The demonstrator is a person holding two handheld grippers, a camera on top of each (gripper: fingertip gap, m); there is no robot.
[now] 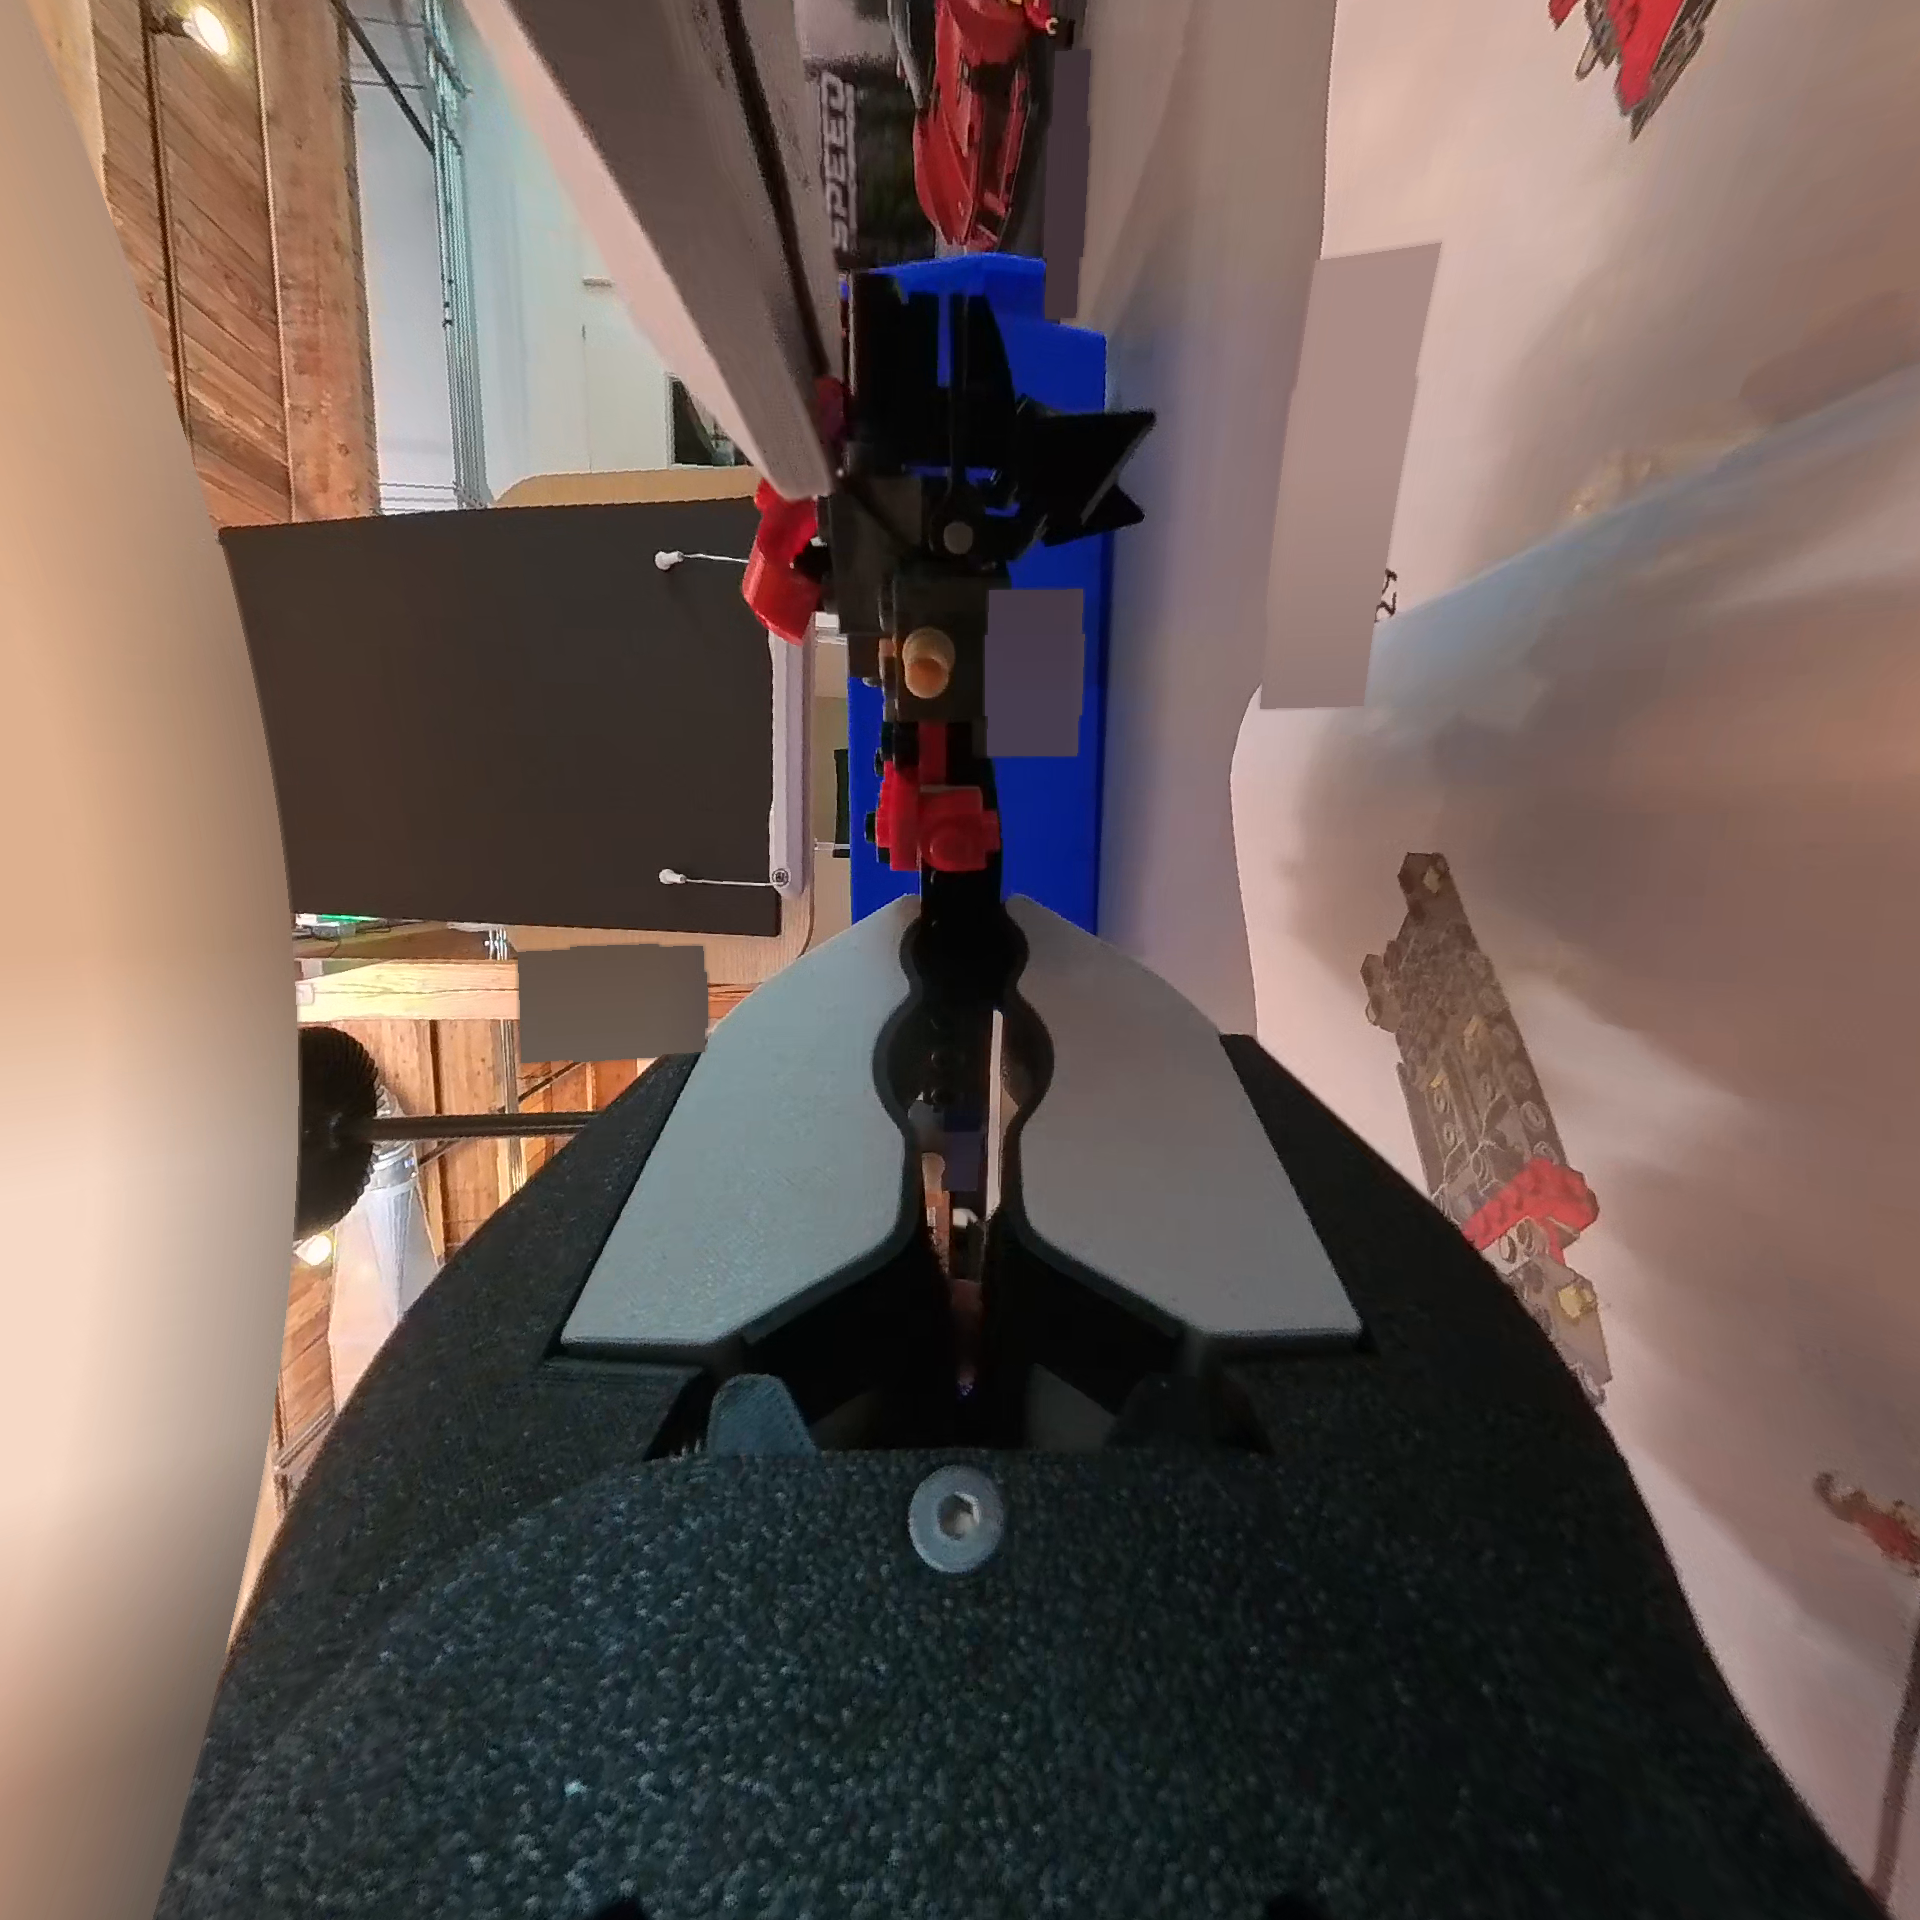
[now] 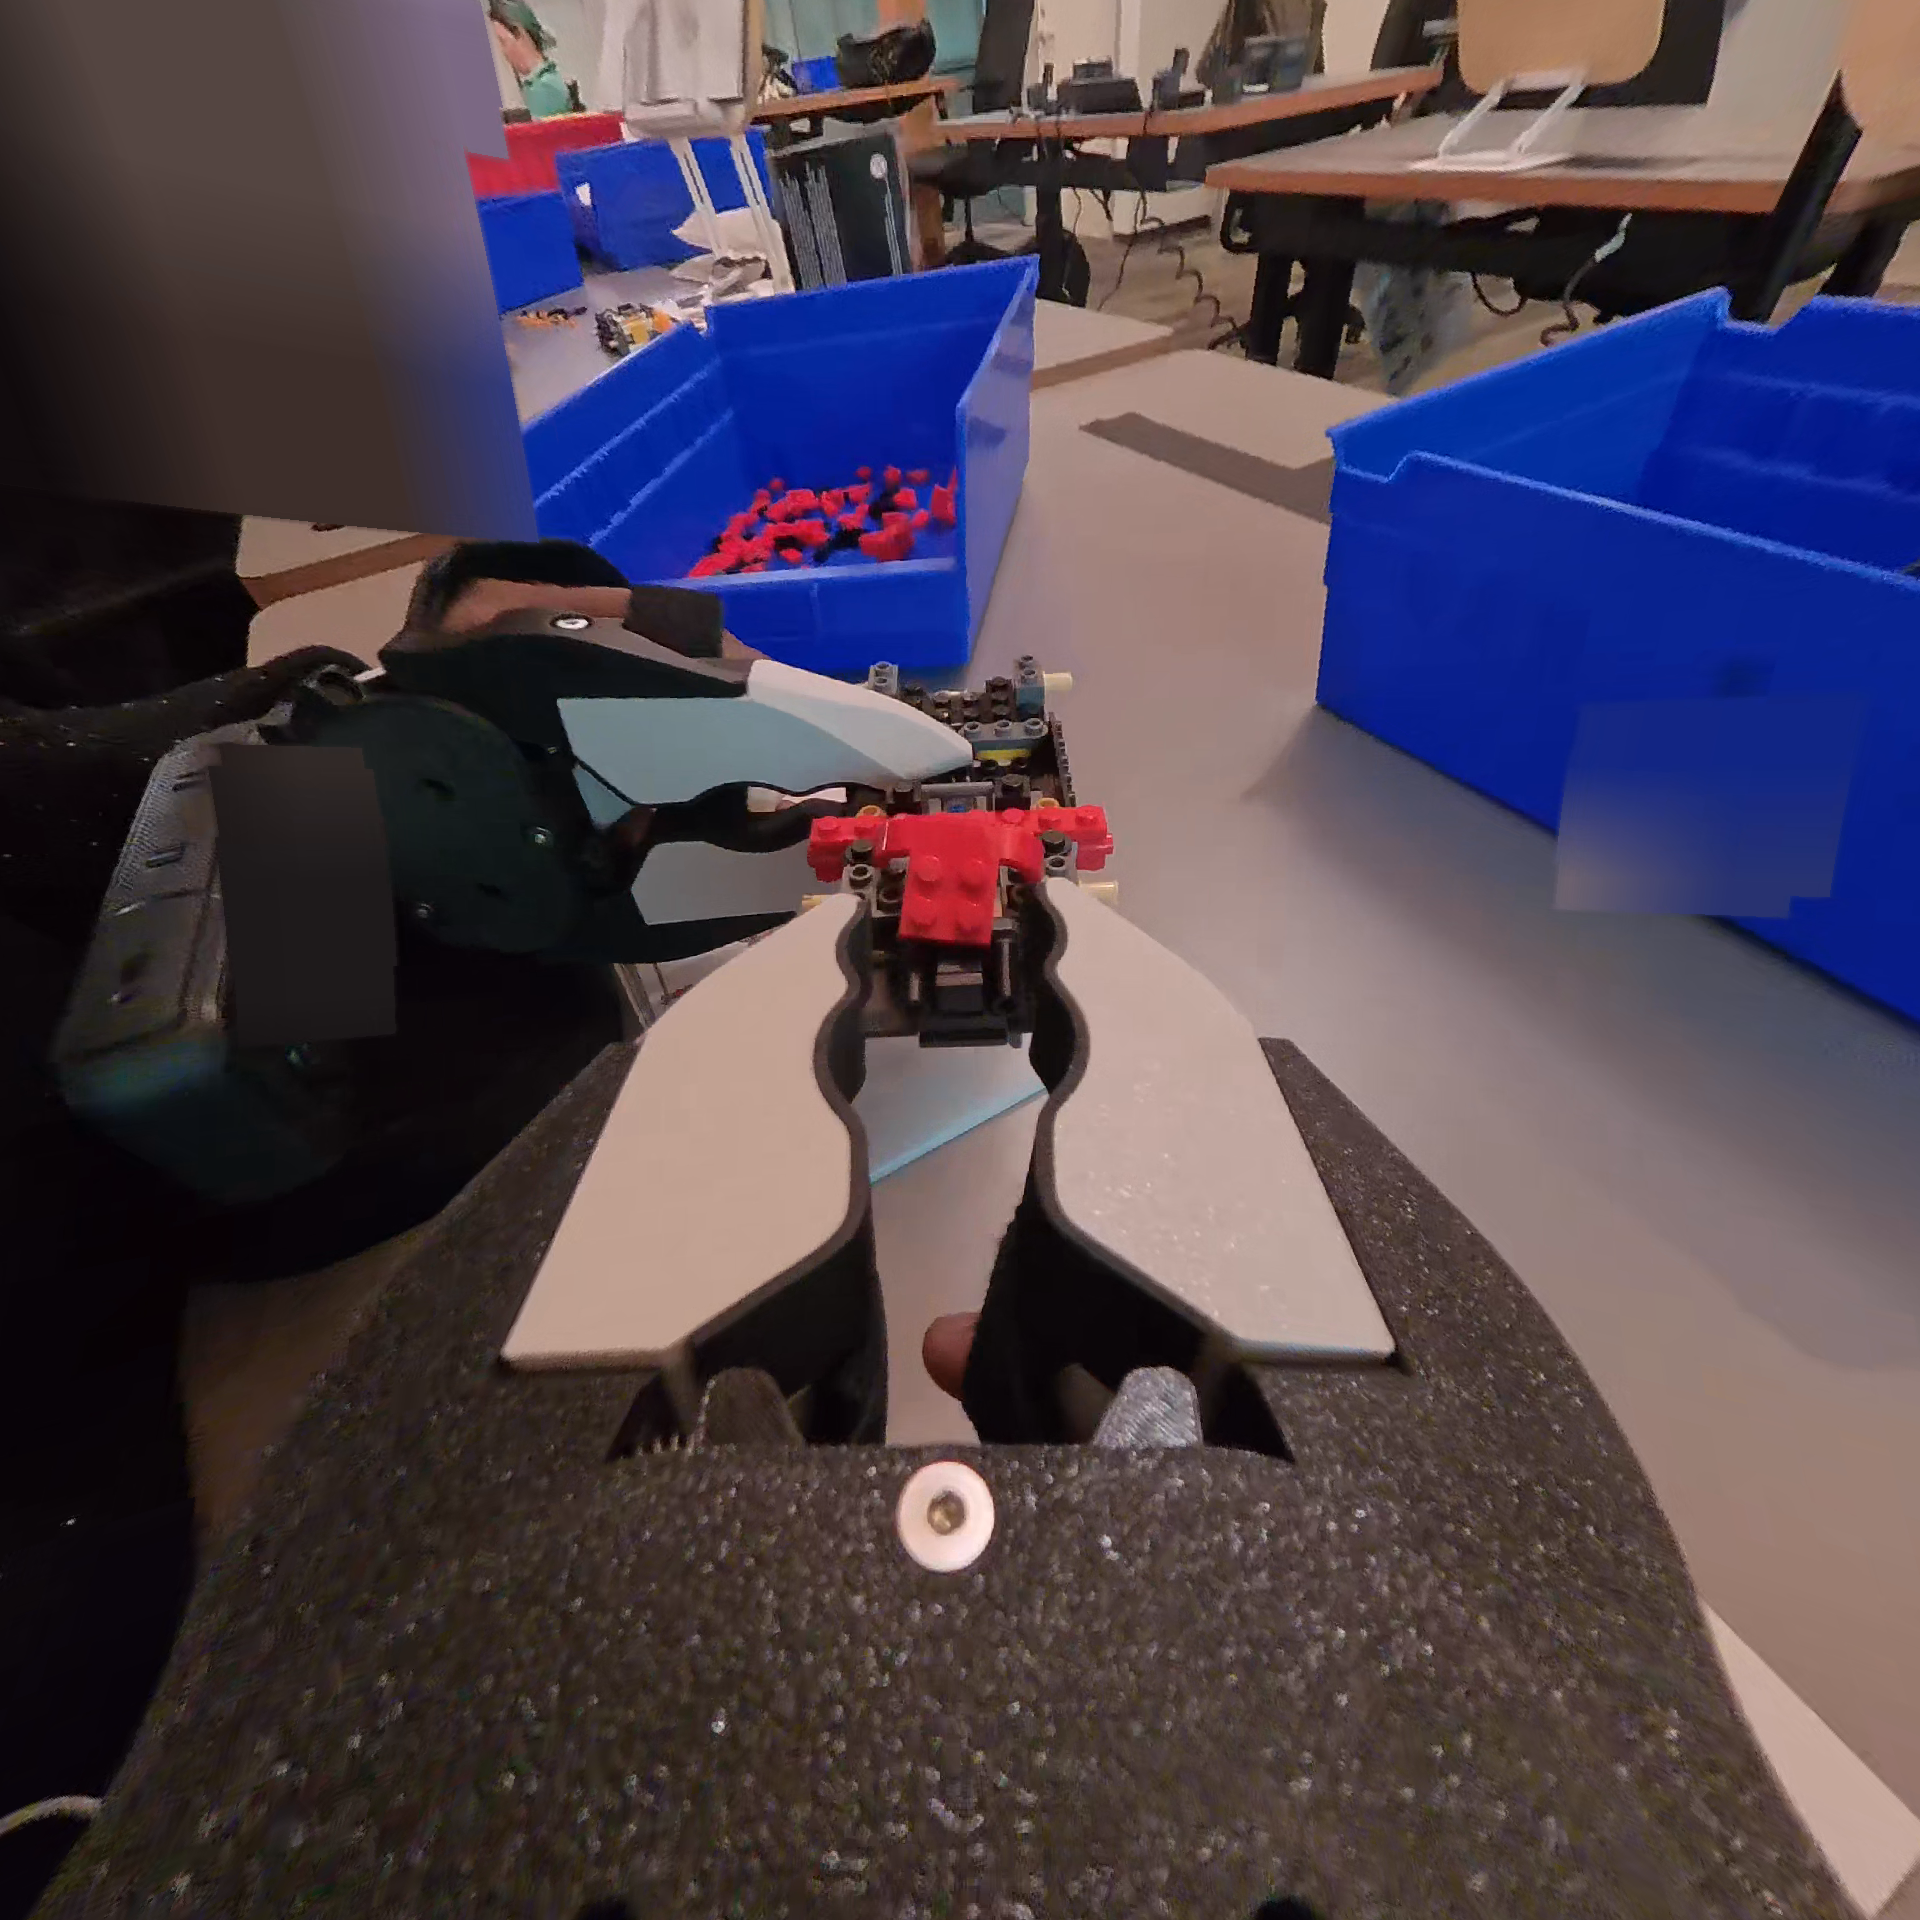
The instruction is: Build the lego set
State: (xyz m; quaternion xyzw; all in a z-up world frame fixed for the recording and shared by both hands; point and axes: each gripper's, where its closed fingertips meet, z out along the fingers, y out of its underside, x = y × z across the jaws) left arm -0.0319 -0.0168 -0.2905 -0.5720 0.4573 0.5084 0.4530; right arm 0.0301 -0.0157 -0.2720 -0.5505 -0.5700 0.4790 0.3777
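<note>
A half-built lego car [image 2: 961,842], black with red plates across its middle, is seen at the centre of the right wrist view, held just above a grey counter [image 2: 1403,1039]. It is gripped from the left of the frame by the left gripper [image 2: 883,790], whose jaws are clenched on the car's side. The right gripper [image 2: 948,935] is seen at the car's near end; its jaws are parted, with the car's black end between them, and whether they press it cannot be told. In the left wrist view the car [image 1: 940,665] is seen edge-on at the centre, pinched between the jaws.

A blue bin [image 2: 831,468] of red pieces is seen behind, at upper centre.

The step in hand is judged to be steadying the car between additions. A fresh piece from the bin is likely needed next, which calls for the right jaws to be freed.
</note>
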